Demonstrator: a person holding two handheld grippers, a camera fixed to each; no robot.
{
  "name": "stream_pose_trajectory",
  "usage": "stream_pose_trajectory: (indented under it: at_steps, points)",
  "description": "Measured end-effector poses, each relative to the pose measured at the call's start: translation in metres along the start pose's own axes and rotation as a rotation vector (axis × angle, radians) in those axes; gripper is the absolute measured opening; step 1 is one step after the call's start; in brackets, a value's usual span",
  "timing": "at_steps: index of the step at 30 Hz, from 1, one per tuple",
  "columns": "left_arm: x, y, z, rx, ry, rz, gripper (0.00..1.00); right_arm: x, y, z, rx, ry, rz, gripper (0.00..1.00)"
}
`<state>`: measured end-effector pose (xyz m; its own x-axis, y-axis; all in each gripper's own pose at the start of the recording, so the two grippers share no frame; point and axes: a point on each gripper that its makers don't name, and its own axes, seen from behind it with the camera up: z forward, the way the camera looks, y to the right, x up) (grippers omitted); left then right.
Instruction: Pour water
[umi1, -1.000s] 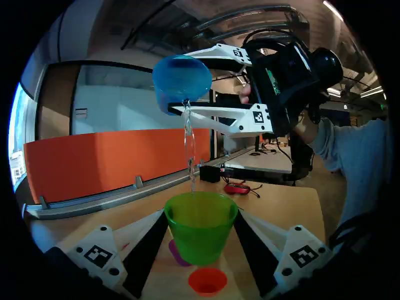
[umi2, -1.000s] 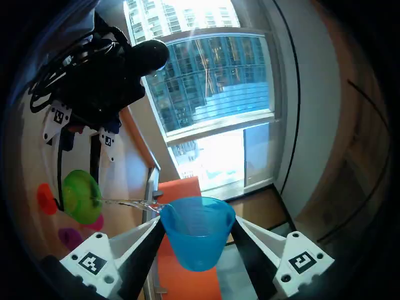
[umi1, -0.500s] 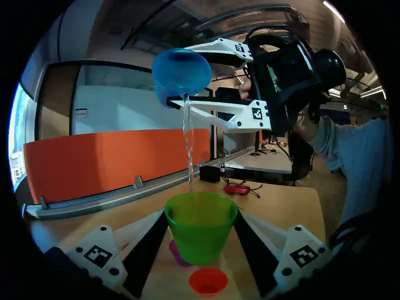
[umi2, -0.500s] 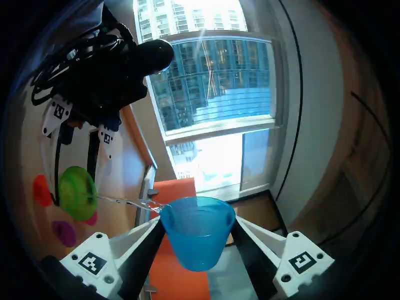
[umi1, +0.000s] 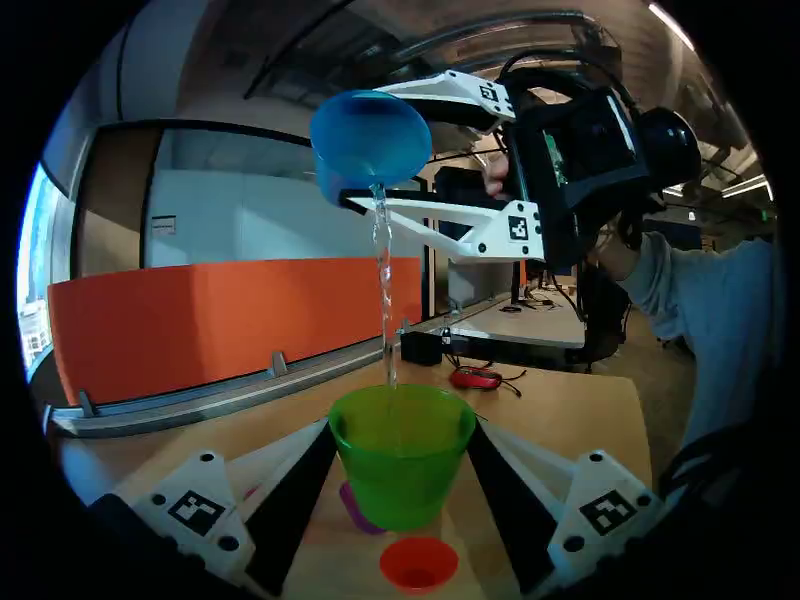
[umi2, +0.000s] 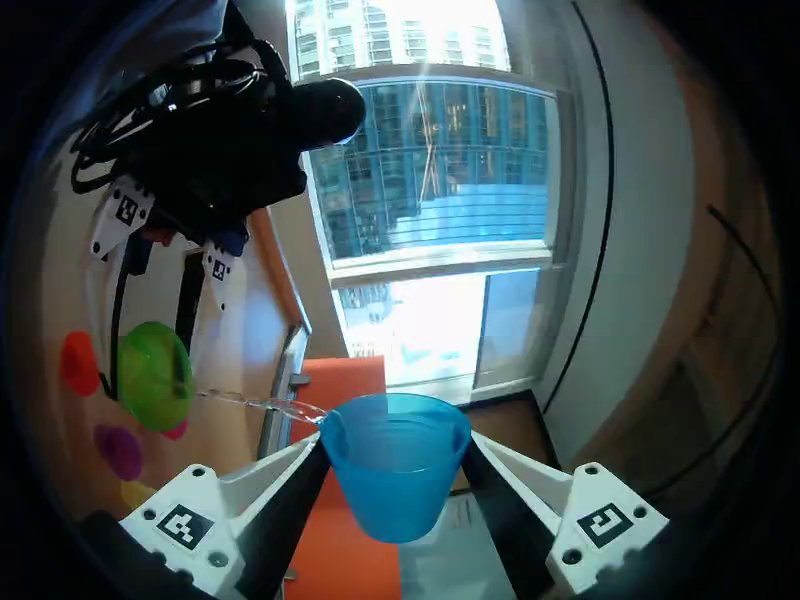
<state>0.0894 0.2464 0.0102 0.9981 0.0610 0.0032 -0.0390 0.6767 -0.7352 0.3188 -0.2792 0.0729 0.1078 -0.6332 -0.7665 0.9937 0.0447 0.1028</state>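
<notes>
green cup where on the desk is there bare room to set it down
Bare wood runs from the green cup out to the desk edge, and the other way toward the orange partition. Crowded directly below it: a red cup and a purple cup. Cables clutter the back.

Orange partition (umi1: 200, 320) behind wooden table (umi1: 565, 400); small red cup (umi1: 418, 565), purple cup (umi1: 351, 503).

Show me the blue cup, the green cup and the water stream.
blue cup (umi1: 370, 135), left gripper view, inside wall.
green cup (umi1: 402, 470), left gripper view, front wall.
water stream (umi1: 386, 290), left gripper view, its middle.
</notes>
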Motion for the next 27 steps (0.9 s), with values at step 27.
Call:
stream_pose_trajectory:
  at_steps: [27]
  points:
    - [0.0, -0.004, -0.002, 0.009, 0.0, 0.001, 0.87, 0.011, 0.002, 0.007, -0.017, 0.01, -0.16, 0.9]
